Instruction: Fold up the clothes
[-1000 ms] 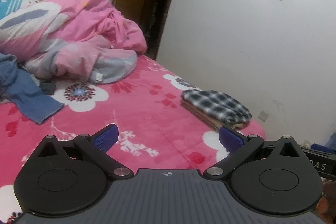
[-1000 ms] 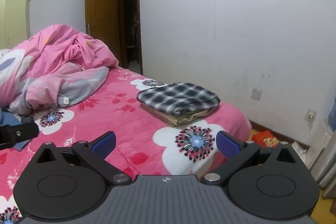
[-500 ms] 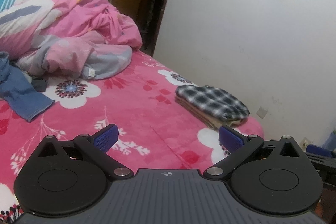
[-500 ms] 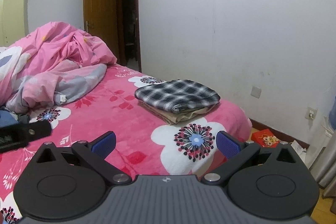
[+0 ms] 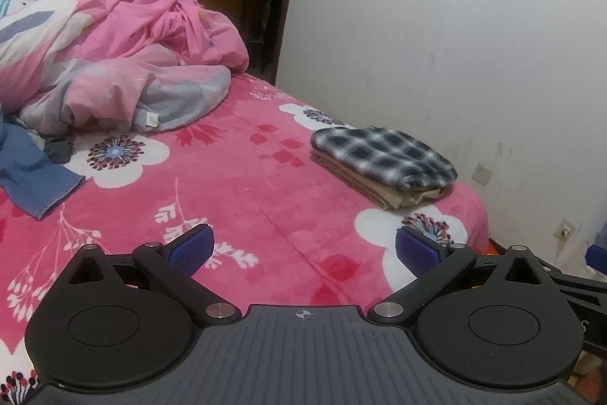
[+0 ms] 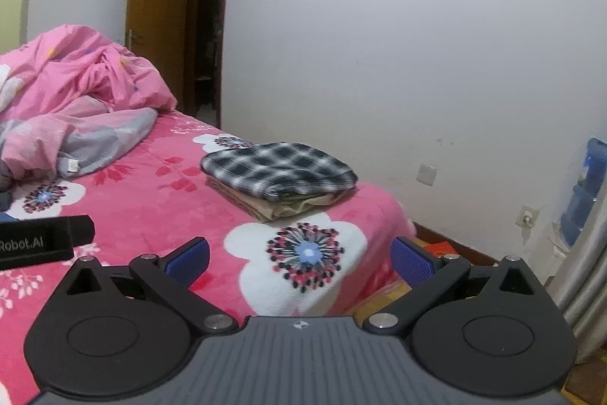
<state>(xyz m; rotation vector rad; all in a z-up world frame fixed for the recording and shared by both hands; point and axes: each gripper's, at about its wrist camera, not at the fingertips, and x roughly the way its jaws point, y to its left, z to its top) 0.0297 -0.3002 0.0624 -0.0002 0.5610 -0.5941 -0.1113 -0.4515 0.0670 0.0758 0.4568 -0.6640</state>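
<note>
Both hand-held grippers, left [image 5: 302, 250] and right [image 6: 299, 259], hover spread apart and empty above the bed [image 5: 242, 200]; folded plaid stack [image 5: 383, 160] at its right edge; blue garment [image 5: 32, 183] at the left edge probably next, best pinched at a hem.

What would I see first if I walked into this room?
Probably the bright pink flowered blanket covering the bed, with a big rumpled pink quilt heaped at its far end. Next, the neat stack of folded clothes near the bed's corner by the white wall, a checked shirt on top, and a loose blue garment lying unfolded on the left. Both tools, left and right, hang open and empty.
</note>
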